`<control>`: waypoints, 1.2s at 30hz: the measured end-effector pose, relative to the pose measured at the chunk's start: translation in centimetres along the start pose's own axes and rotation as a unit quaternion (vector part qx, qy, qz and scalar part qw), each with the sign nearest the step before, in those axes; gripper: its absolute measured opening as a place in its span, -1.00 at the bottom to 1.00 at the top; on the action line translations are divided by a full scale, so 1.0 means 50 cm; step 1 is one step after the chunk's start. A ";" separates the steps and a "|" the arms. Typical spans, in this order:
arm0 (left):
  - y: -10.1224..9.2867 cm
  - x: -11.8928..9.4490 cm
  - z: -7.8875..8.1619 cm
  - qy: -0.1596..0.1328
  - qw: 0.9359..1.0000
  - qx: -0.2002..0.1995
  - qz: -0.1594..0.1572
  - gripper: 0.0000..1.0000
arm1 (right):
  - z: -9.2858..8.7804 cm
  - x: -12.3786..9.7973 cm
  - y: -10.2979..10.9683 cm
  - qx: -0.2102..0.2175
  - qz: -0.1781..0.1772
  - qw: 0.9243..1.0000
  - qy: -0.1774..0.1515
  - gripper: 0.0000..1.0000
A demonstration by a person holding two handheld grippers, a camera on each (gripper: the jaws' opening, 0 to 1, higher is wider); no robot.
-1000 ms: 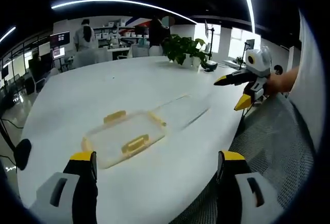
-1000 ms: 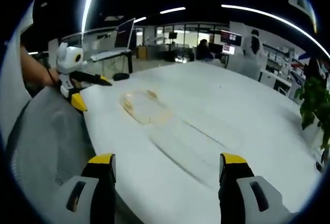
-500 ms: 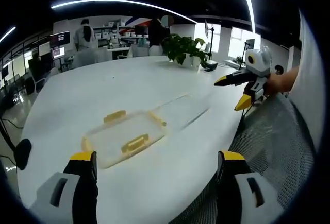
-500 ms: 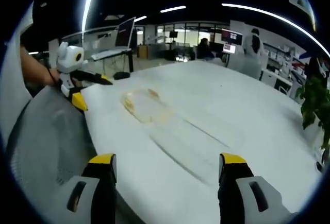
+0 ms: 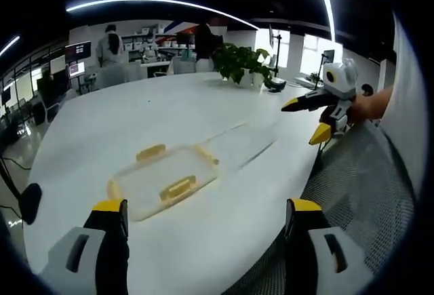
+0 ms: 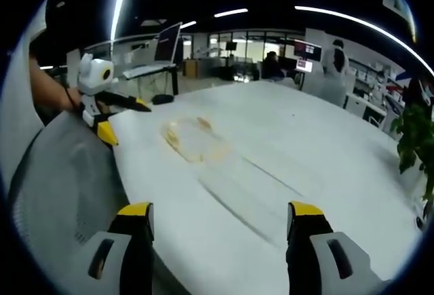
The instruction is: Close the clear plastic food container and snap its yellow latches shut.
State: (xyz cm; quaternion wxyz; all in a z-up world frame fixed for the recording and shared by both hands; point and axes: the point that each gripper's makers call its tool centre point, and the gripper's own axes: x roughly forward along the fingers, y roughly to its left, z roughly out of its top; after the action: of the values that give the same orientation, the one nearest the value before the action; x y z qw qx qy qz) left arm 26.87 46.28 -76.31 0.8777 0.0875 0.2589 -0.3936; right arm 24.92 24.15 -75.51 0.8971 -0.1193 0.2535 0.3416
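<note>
Container open on the table (image 5: 135, 112), both tools clear of it.
The container (image 5: 163, 181) (lid (image 5: 237, 144) flat beside it) lies ahead of the left tool (image 5: 207, 217); right tool (image 6: 220, 220) likewise spread, empty.

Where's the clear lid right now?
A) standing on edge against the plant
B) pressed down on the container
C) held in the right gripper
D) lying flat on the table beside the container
D: in the left gripper view the clear lid lies flat on the white table next to the open container, and the right gripper hangs apart from it, jaws spread and holding nothing.
</note>
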 end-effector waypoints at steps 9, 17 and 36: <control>0.004 -0.002 0.003 -0.002 1.000 0.000 0.005 0.94 | 0.003 0.001 0.006 -0.017 0.002 1.000 0.004 0.61; 0.003 -0.003 0.003 -0.002 1.000 0.001 0.005 0.93 | 0.012 0.002 0.013 -0.041 0.005 0.999 0.005 0.58; 0.007 -0.006 0.014 -0.001 1.000 0.016 0.012 0.90 | 0.033 0.018 0.001 -0.074 0.011 0.997 0.003 0.53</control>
State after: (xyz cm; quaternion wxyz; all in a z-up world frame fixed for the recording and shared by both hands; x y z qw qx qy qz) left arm 27.23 46.45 -75.59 0.8810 0.1049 0.2509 -0.3872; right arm 26.07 25.32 -74.59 0.8811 -0.1837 0.2320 0.3689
